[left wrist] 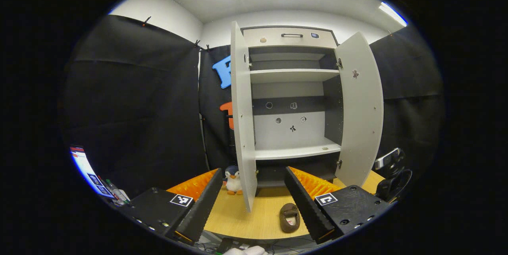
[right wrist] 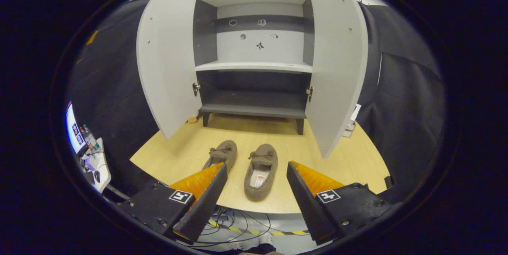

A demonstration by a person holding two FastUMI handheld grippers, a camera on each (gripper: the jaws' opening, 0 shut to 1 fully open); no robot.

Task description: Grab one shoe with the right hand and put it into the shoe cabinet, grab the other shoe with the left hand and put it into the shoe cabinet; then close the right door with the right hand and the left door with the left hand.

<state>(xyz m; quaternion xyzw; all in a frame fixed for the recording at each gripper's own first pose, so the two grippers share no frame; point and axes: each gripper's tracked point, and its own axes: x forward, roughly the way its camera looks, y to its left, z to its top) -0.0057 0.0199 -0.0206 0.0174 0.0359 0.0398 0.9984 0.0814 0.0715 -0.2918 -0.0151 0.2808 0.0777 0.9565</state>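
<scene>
In the right gripper view, the left door (right wrist: 168, 60) of the shoe cabinet (right wrist: 254, 66) stood open at the upper left and the right door (right wrist: 335, 60) at the upper right. Below the middle, two shoes lay side by side on the wooden floor (right wrist: 349, 159): the left shoe (right wrist: 223, 153) and the right shoe (right wrist: 261, 171). The right gripper (right wrist: 257, 195) hung wide open above the right shoe, holding nothing. In the left gripper view, the left gripper (left wrist: 252, 203) was wide open too. The shoes looked soft and light; I would pinch one side wall near the opening.

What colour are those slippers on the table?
Brown slippers, clearest in the right gripper view.
</scene>
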